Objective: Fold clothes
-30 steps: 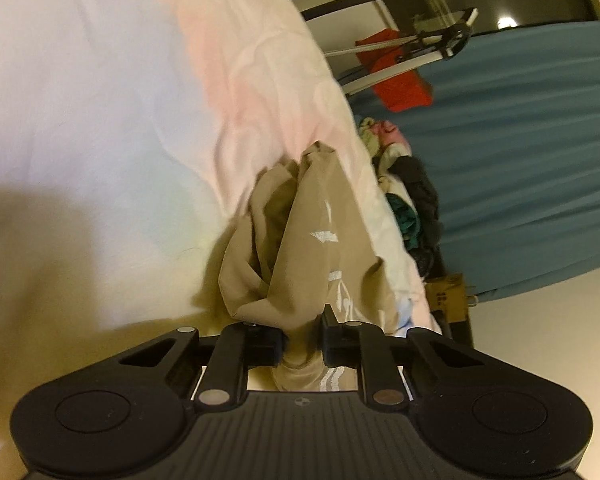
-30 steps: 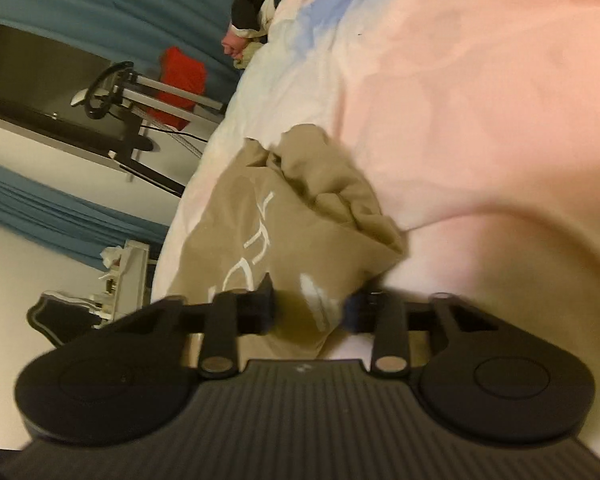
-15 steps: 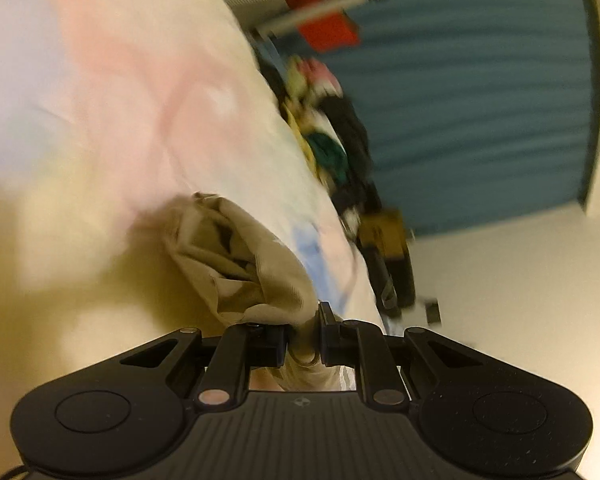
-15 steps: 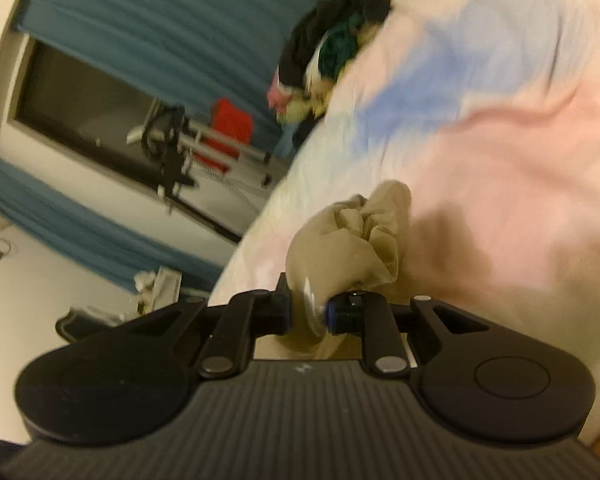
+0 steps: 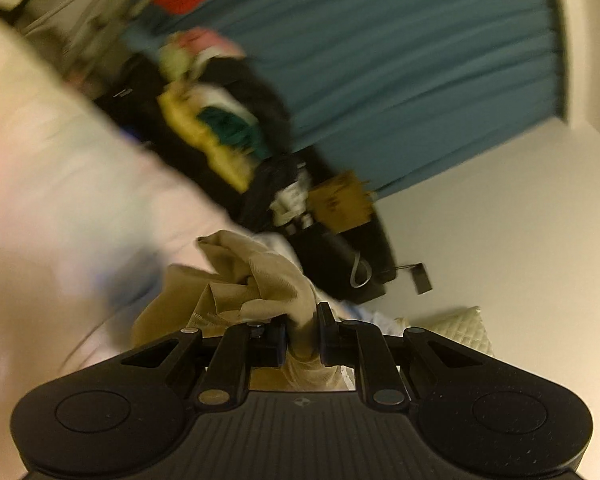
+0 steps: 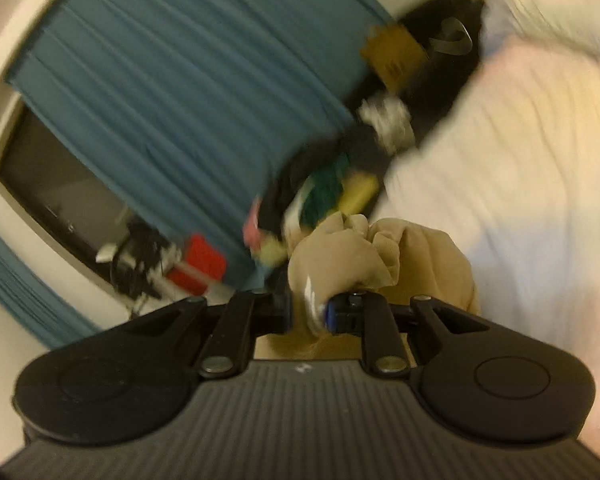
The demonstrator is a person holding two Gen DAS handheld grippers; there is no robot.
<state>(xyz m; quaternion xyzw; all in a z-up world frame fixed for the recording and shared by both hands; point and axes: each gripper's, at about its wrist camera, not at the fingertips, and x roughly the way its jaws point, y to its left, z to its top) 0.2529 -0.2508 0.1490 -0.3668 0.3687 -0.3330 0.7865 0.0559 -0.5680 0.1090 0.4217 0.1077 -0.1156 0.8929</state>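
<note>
Clothes pile [image 5: 220, 128] against teal curtain [image 5: 400, 60]

Two matching black handheld grippers

The left gripper [image 5: 303, 334] and right gripper [image 6: 308, 312] each have a ribbed dark-grey body flanked by two rounded black lobes with a raised disc, black linkage bars pinned with silver rivets, triangular cut-outs, and a small pale mark at the body's centre; blue shows on the fingers [image 6: 329, 314].
</note>
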